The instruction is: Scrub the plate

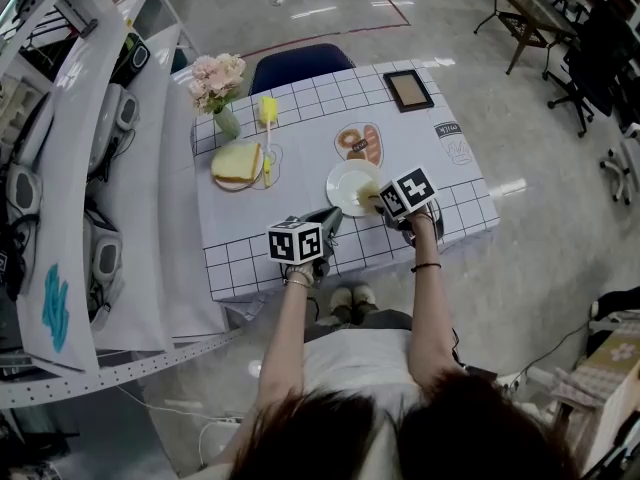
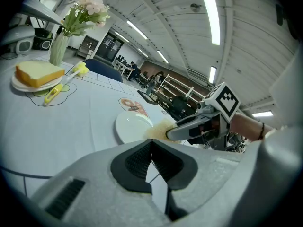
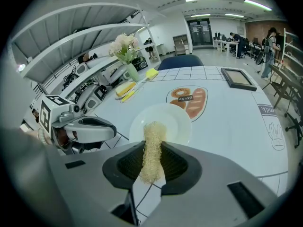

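Currently, on the checked table (image 1: 440,183), the white plate (image 1: 348,180) lies near the front edge, my left gripper (image 2: 151,143) sits beside it, jaws together and empty, and my right gripper (image 3: 151,151) clamps a loofah scrubber (image 3: 152,138) over the plate's rim.

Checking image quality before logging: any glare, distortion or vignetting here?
Head view: evenly lit, lights glare off the floor. Left gripper view: fisheye, black corners, ceiling strip blown out. Right gripper view: same black corners; scrubber sharp.
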The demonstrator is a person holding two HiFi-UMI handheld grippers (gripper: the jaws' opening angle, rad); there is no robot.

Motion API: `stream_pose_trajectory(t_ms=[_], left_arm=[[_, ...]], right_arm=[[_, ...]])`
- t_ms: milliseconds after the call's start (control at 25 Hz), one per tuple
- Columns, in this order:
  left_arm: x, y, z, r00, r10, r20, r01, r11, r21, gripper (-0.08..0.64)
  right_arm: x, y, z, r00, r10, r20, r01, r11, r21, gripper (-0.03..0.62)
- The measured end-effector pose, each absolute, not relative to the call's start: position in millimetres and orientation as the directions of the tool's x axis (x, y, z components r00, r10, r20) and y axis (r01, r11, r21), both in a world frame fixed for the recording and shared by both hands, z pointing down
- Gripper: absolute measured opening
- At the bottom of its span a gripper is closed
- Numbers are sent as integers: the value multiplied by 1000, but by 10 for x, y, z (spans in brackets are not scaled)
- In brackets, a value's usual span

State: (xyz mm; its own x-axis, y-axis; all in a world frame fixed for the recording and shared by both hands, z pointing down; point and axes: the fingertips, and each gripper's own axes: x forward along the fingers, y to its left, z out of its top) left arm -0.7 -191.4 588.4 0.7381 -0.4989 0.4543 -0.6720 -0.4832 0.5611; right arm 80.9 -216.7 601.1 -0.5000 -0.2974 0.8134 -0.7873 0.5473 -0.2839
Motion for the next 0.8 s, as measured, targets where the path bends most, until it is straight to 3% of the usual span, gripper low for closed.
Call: stream_pose_trajectory(t_ms=[800], left_arm=[[-200,-1855,5952,724,-508,467,-686,-459,564,11]], right_arm=[[455,-2078,6047,-555,-225,801,-730,594,-339,84]])
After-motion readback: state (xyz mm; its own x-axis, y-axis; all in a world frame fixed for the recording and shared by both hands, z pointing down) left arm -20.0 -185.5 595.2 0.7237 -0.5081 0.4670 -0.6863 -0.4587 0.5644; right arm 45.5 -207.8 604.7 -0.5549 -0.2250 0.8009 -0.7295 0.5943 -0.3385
